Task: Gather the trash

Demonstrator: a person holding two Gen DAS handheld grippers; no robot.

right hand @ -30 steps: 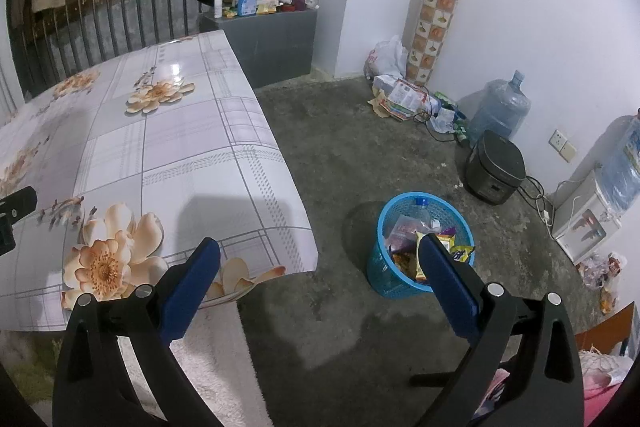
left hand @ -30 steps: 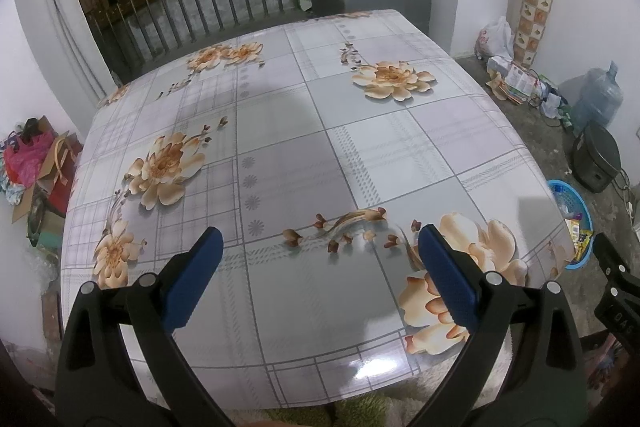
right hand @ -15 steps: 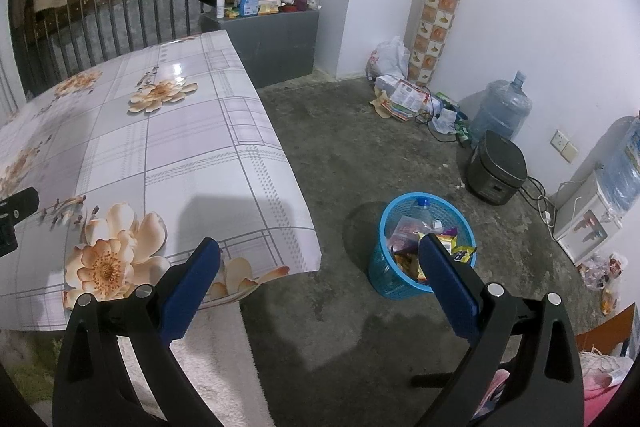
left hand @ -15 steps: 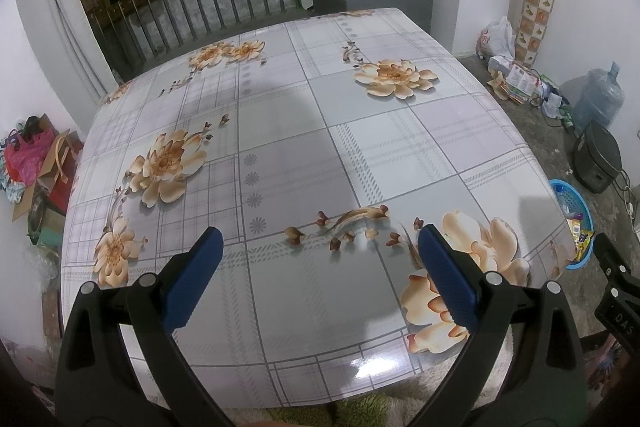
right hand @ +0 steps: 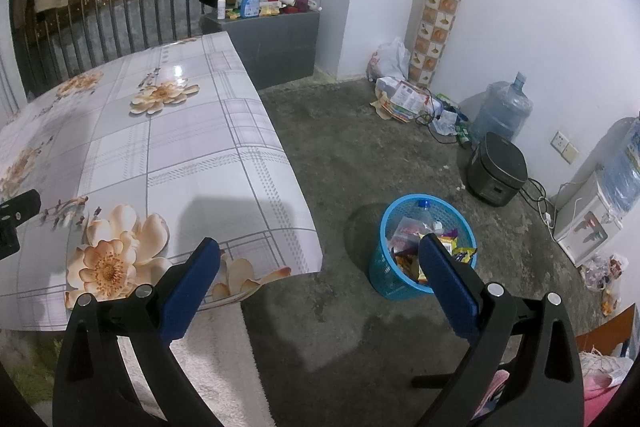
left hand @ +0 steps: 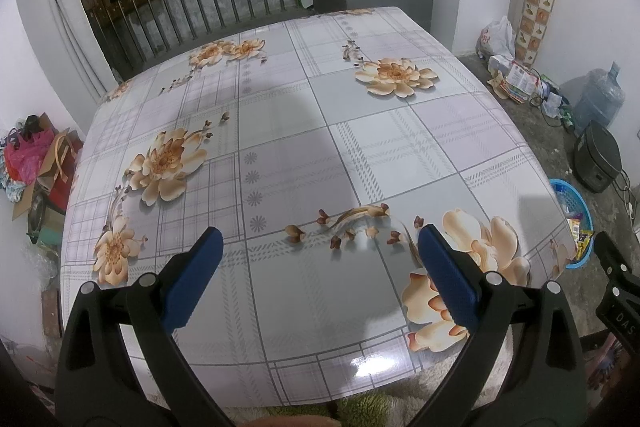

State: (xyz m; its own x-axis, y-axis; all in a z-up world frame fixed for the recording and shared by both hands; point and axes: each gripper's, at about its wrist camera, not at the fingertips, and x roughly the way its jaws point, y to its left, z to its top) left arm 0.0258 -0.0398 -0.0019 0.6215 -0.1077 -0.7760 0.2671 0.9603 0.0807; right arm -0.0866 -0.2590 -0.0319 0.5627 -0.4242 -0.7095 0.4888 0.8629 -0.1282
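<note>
While the left tool (left hand: 316, 259) gapes wide and empty over the table (left hand: 360, 131), the right tool (right hand: 318, 263) matches it.

left tongs (left hand: 318, 241) agape, right tongs (right hand: 318, 251) agape

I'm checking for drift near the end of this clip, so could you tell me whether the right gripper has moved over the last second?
Barely. The right gripper has drifted very slightly: the blue basket sits marginally further right in its view.
</note>
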